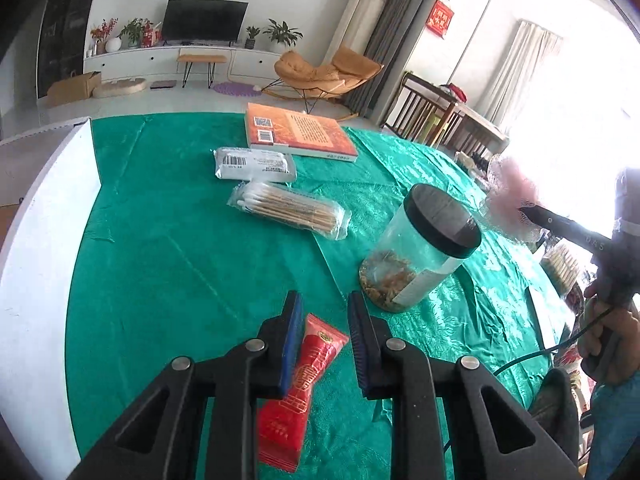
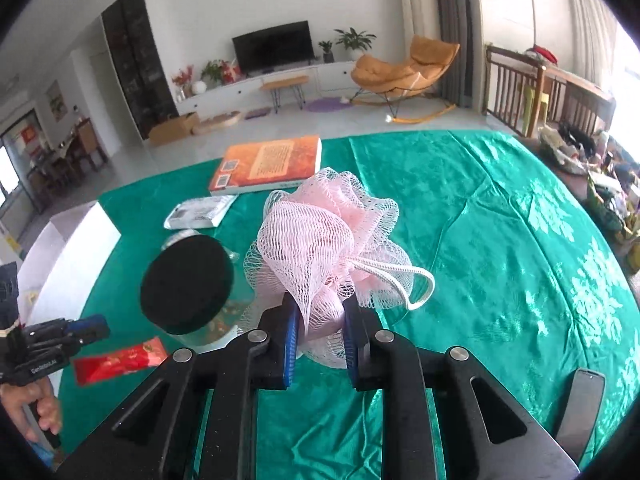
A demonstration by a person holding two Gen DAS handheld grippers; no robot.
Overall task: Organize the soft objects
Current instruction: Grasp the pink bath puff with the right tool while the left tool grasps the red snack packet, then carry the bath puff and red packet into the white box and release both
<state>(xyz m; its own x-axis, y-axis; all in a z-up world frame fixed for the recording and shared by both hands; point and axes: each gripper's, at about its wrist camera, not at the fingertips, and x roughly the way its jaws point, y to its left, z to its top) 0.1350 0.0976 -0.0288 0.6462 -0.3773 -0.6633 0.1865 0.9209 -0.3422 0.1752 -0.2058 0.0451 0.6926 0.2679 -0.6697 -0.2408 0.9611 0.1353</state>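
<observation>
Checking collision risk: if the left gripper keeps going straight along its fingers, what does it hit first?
Most likely the red packet, lying on the green cloth between the open left gripper fingers. Beyond its tip there is bare cloth, with the cotton swab pack farther on. Depth is hard to judge through the fisheye.

Left gripper [image 1: 325, 312] parted, right gripper [image 2: 320, 312] clamped.

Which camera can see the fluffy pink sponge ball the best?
The right wrist view: the pink mesh bath pouf fills its middle, pinched by the right gripper. In the left wrist view it is only a washed-out pink blur at the right edge.
</observation>
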